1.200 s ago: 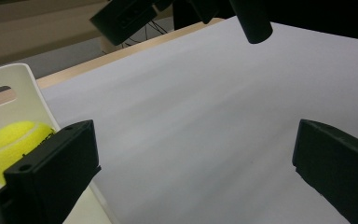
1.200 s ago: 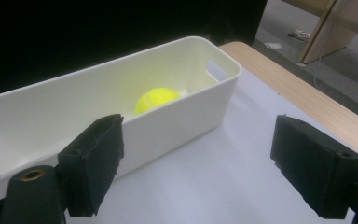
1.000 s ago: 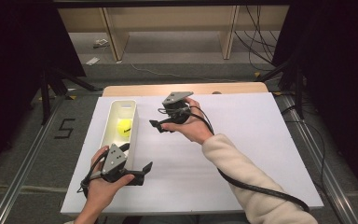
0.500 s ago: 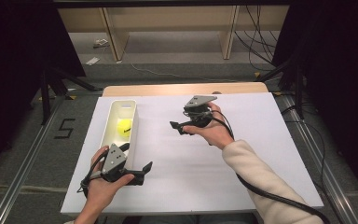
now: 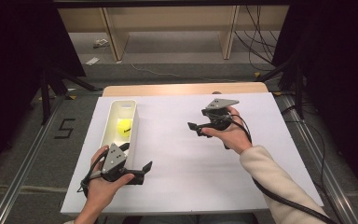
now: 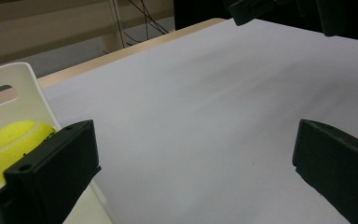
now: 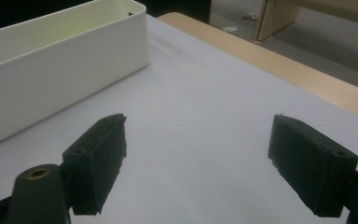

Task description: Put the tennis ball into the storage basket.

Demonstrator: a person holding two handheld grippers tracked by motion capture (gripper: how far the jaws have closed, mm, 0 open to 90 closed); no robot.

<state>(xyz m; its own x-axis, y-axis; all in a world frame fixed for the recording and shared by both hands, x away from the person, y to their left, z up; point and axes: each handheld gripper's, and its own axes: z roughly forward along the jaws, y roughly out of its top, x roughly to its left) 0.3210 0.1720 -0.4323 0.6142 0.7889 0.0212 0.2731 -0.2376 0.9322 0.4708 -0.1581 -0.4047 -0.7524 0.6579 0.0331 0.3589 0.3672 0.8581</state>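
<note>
A long white bin (image 5: 110, 125) stands on the left of the white table sheet (image 5: 182, 163), with a yellow tennis ball (image 5: 124, 127) lying inside it. My left gripper (image 5: 142, 171) rests near the front left, just below the bin's near end, open and empty. In the left gripper view the ball (image 6: 14, 140) shows past the left jaw, inside the bin (image 6: 23, 77). My right gripper (image 5: 195, 129) hovers right of centre, pointing left toward the bin (image 7: 51, 79). It is open, its jaws have just been closing, and nothing is between them.
A wooden table edge (image 5: 182, 88) runs along the back of the sheet. Beyond it stand wooden shelf legs (image 5: 114, 37) and loose cables on the floor. A cable (image 5: 279, 198) trails from the right gripper across the sheet's right side.
The right hand has carried its gripper to the right, away from the bin. The left hand and the ball have stayed put.
</note>
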